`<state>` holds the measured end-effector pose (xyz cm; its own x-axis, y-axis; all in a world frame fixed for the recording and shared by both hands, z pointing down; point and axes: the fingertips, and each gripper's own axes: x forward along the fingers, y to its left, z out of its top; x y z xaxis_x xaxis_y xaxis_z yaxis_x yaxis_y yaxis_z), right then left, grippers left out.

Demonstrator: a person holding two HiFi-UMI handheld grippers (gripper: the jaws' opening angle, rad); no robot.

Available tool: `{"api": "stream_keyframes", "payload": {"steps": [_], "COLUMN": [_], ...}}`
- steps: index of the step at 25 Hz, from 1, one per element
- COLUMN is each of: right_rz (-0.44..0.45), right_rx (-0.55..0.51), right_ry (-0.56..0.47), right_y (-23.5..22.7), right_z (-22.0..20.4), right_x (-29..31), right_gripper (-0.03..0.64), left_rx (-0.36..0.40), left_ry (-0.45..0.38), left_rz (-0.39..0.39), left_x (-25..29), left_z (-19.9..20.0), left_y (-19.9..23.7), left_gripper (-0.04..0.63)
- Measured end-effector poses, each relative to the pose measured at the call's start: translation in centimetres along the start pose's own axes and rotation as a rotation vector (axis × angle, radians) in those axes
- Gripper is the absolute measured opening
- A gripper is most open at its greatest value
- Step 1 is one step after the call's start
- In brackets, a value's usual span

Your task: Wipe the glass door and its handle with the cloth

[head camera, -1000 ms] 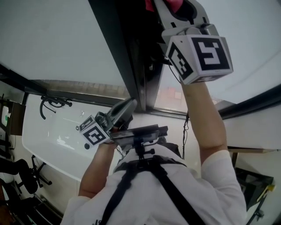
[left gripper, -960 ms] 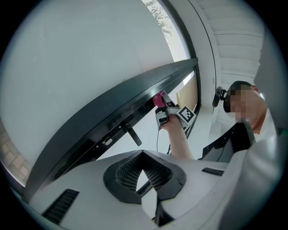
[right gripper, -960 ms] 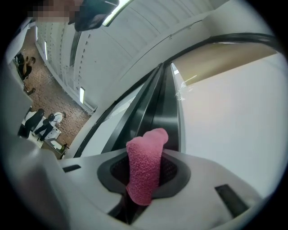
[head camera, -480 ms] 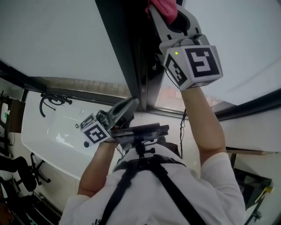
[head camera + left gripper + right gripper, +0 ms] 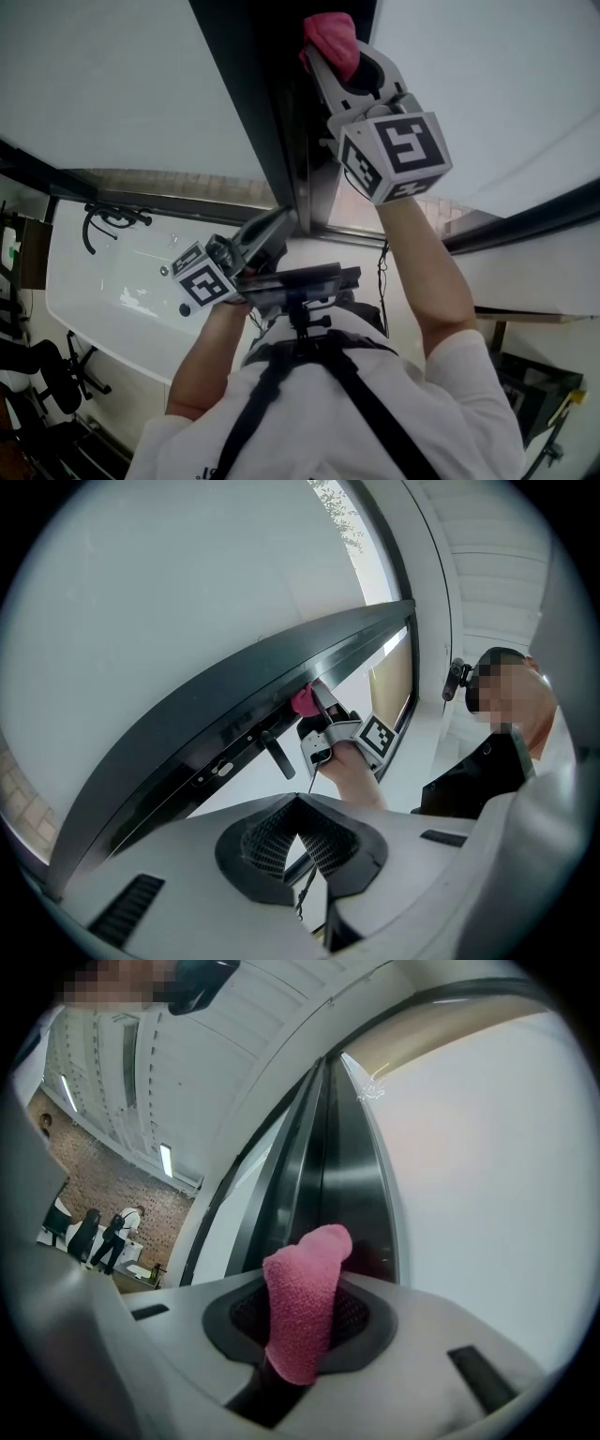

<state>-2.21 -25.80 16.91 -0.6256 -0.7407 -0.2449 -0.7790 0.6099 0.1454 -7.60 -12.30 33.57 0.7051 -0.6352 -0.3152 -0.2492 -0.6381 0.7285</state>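
A pink cloth (image 5: 330, 37) is clamped in my right gripper (image 5: 326, 58), which is raised against the dark door frame (image 5: 272, 112) between two pale glass panes (image 5: 122, 84). In the right gripper view the cloth (image 5: 305, 1302) sticks out past the jaws toward the dark frame (image 5: 342, 1185), with glass (image 5: 487, 1166) to its right. The left gripper view shows the cloth (image 5: 303, 701) pressed to the frame just above the dark lever handle (image 5: 278, 757). My left gripper (image 5: 272, 230) is held lower, near the chest, shut and holding nothing.
A white ledge (image 5: 112, 291) runs below the left pane, with a black hook-shaped bracket (image 5: 112, 220) on it. Dark chairs (image 5: 42, 375) stand at the lower left. Two people (image 5: 112, 1232) stand far off by a brick wall (image 5: 103, 1176).
My right gripper has slid down and left along the door frame with the cloth, so more of the cloth shows. The left gripper has stayed in place.
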Motion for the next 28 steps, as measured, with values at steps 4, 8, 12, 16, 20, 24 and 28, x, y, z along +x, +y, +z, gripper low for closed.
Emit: {"api": "stream_keyframes", "payload": {"steps": [4, 8, 12, 16, 20, 24, 28], "right_rz": [-0.008, -0.022, -0.027, -0.037, -0.053, -0.087, -0.122], "right_rx": [0.019, 0.034, 0.046, 0.034, -0.001, -0.091, -0.167], "right_ry": [0.037, 0.072, 0.106, 0.135, 0.175, 0.240, 0.278], "right_y": [0.2, 0.2, 0.3, 0.4, 0.6, 1.1, 1.7], "right_z": [-1.7, -3.4, -4.4, -5.3, -5.8, -6.4, -6.9], "right_x": [-0.2, -0.5, -0.6, -0.8, -0.8, -1.1, -1.5], "right_gripper": [0.086, 0.086, 0.086, 0.086, 0.086, 0.084, 0.084], "left_rx": [-0.004, -0.007, -0.009, -0.012, -0.015, -0.017, -0.019], "left_ry": [-0.001, -0.002, -0.002, -0.001, -0.001, 0.000, 0.000], "left_rz": [0.000, 0.000, 0.001, -0.002, -0.002, -0.003, -0.004], "left_x": [0.0, -0.1, -0.1, -0.1, -0.1, -0.2, -0.2], "left_z": [-0.1, -0.1, -0.2, -0.3, -0.3, -0.4, -0.5], "left_y": [0.1, 0.3, 0.3, 0.3, 0.4, 0.3, 0.2], "left_gripper": [-0.008, -0.008, -0.008, -0.008, -0.008, -0.008, -0.008]}}
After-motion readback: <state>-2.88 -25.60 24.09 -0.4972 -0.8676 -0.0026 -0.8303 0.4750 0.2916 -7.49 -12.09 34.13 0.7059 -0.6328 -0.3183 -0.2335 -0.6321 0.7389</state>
